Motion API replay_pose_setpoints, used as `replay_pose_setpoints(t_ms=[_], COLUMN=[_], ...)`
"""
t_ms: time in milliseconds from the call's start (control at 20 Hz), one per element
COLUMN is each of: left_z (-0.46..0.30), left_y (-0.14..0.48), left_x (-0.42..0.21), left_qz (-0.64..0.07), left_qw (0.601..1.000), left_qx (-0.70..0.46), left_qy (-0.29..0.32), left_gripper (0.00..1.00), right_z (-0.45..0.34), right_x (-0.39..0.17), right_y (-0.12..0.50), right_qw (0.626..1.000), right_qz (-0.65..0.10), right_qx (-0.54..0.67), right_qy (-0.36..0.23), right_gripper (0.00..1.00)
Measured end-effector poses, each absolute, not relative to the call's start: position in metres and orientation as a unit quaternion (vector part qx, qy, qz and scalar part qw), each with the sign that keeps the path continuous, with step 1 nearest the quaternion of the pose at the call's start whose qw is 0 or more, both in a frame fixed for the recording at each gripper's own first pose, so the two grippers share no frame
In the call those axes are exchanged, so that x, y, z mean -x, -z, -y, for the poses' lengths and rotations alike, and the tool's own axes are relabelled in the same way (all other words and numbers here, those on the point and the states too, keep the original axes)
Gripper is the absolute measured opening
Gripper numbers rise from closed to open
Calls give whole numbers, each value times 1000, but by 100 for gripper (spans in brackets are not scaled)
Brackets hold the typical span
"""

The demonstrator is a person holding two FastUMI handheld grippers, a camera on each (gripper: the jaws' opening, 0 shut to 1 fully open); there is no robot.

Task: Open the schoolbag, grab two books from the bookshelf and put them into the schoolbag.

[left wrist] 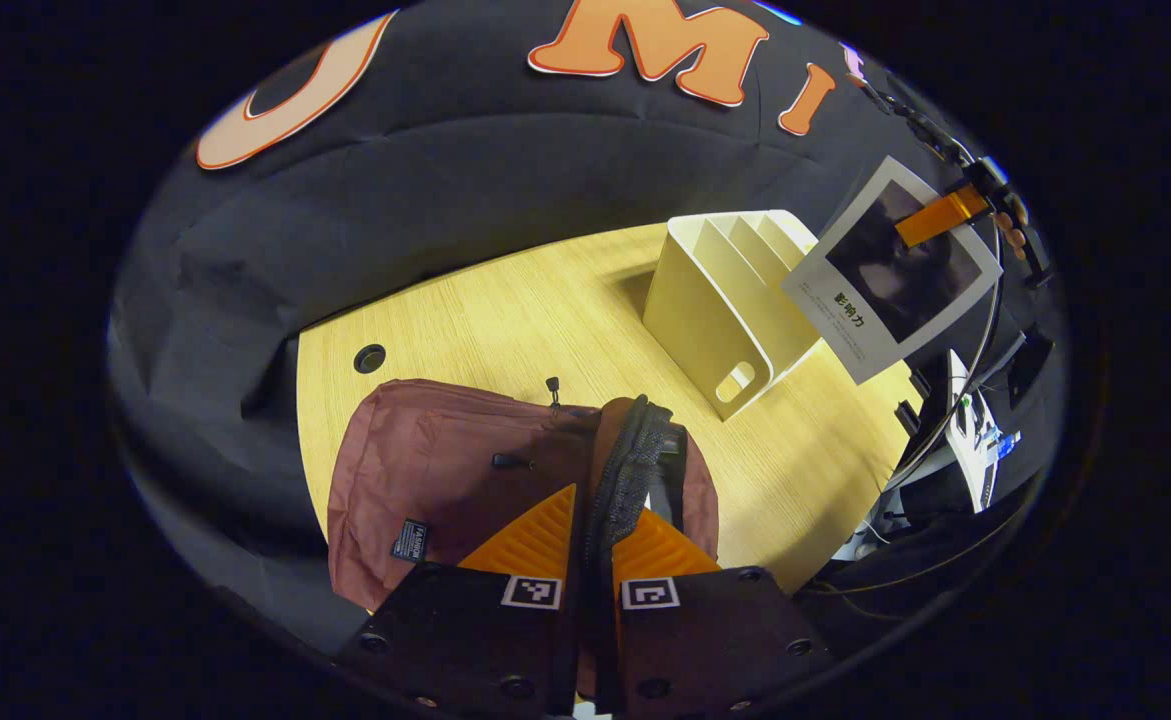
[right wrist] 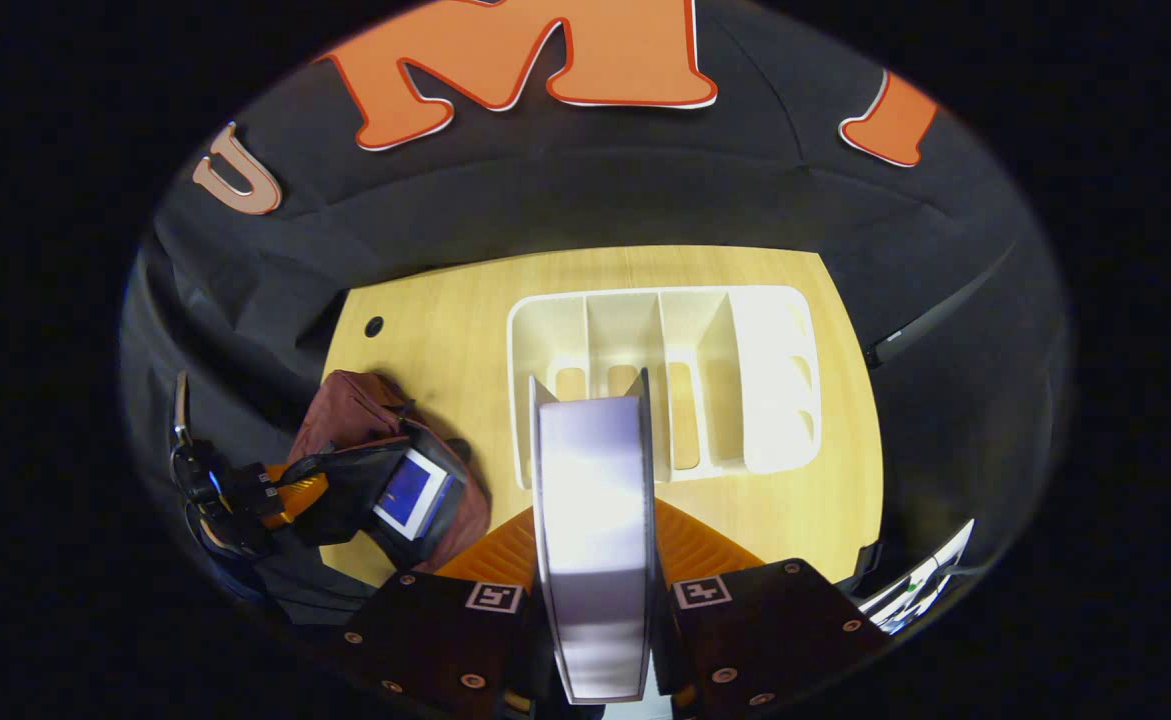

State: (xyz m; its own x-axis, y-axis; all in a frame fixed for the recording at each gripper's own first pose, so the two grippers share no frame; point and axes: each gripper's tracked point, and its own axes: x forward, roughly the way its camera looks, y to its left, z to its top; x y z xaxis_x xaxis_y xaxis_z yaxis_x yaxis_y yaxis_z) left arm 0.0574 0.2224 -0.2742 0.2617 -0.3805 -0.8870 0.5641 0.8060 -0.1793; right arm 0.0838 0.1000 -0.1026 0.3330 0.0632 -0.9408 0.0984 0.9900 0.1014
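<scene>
A dusty-pink schoolbag [left wrist: 425, 470] lies on the wooden table [left wrist: 505, 310]. My left gripper [left wrist: 605, 500] is shut on the raised dark zipper edge of its opening. A cream bookshelf [left wrist: 705, 310] with upright dividers stands to the right. Above it hangs a book [left wrist: 890, 270] with a grey cover and a dark picture, held by my right gripper [left wrist: 930, 218]. In the right gripper view the book [right wrist: 590, 450] stands edge-on between the fingers of my right gripper [right wrist: 595, 505], over the bookshelf [right wrist: 765, 380]. The left gripper [right wrist: 290, 492] sits over the schoolbag [right wrist: 345, 410] at the left.
A round cable hole [left wrist: 369, 358] sits in the table's far left corner. Cables and equipment [left wrist: 975, 440] hang past the table's right edge. Black cloth walls close off the back and the sides.
</scene>
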Motion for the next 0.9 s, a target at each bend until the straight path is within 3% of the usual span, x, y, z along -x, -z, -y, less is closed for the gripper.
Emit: replay_pose_setpoints(t_ms=[450, 900], left_z=[-225, -220], left_y=[248, 225], left_x=[-78, -98], left_qz=[-512, -498], left_qw=[790, 791], left_qx=[-111, -134], left_qy=[318, 330], left_gripper=[8, 8], right_z=[-171, -237], right_x=[-53, -42], right_y=[116, 157], right_qw=[821, 798], right_qz=[-550, -525], right_qx=[-152, -288], right_qy=[-28, -64], right_gripper=[40, 39])
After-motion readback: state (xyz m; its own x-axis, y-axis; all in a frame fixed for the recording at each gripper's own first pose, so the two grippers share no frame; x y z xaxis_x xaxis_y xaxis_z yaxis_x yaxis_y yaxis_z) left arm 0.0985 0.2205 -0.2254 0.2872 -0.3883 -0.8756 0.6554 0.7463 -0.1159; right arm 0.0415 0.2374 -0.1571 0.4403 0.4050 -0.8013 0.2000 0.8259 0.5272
